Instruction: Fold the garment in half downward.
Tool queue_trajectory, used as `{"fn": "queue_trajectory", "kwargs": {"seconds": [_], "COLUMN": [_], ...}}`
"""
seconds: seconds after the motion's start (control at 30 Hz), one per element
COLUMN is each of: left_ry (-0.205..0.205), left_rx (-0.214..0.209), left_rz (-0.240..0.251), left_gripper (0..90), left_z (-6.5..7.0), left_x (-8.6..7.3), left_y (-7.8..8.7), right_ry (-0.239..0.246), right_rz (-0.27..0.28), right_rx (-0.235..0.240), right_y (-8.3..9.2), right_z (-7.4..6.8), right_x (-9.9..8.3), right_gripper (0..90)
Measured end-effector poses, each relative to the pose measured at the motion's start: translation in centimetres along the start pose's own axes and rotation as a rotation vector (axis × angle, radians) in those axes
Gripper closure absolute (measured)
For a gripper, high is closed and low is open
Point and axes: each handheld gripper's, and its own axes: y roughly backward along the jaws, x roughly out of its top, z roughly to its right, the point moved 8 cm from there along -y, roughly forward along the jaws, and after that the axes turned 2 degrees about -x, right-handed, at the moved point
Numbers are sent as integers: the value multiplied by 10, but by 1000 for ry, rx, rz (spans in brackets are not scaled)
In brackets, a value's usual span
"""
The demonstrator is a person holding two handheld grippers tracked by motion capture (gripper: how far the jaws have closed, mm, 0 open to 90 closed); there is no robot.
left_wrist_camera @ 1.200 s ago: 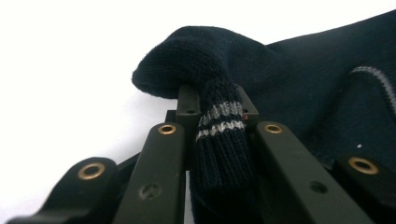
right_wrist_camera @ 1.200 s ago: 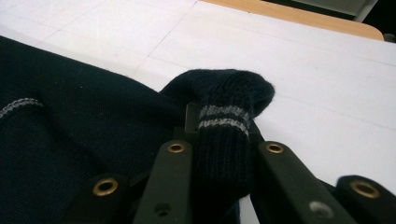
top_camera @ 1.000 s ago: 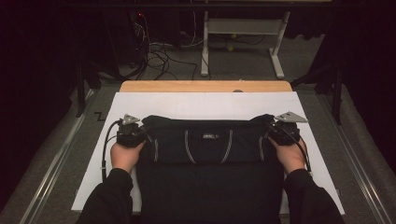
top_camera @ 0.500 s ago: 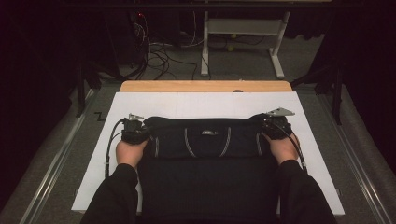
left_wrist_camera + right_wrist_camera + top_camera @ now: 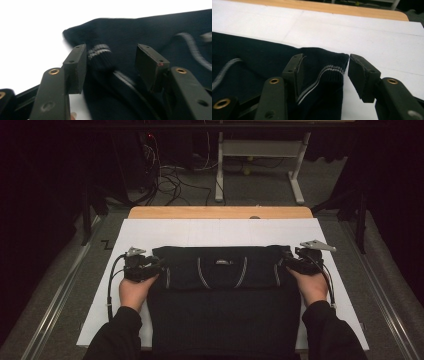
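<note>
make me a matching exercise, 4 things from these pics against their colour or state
Things:
1. garment
2. board
3. left gripper
4. table edge

Matches:
a. white
b. bare wood
c. jaws apart around a striped cuff
d. dark, folded, flat

Pairs: 1-d, 2-a, 3-c, 4-b

Both hands have drawn back toward the person, laying the dark sweater's [image 5: 222, 270] folded top edge down farther from the wooden table edge [image 5: 220, 212]. The left gripper [image 5: 159, 265] and right gripper [image 5: 285, 261] have just been opening, their jaws now apart with the striped cuffs [image 5: 100, 53] loose between them.
</note>
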Motion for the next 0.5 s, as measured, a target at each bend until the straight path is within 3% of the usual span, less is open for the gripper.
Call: {"fn": "queue_trajectory", "kwargs": {"seconds": [0.23,0.5], "left_ry": [-58,-89], "left_rx": [-57,-137], "left_rz": [64,48], "left_gripper": [403,404], "left_z": [21,42], "left_x": [-5,-12], "left_y": [17,14], "right_ry": [27,55], "right_rz": [49,60], "right_rx": [70,128], "right_y": [21,29], "right_z": [-16,-35], "right_x": [-8,-13], "right_gripper": [449,446]}}
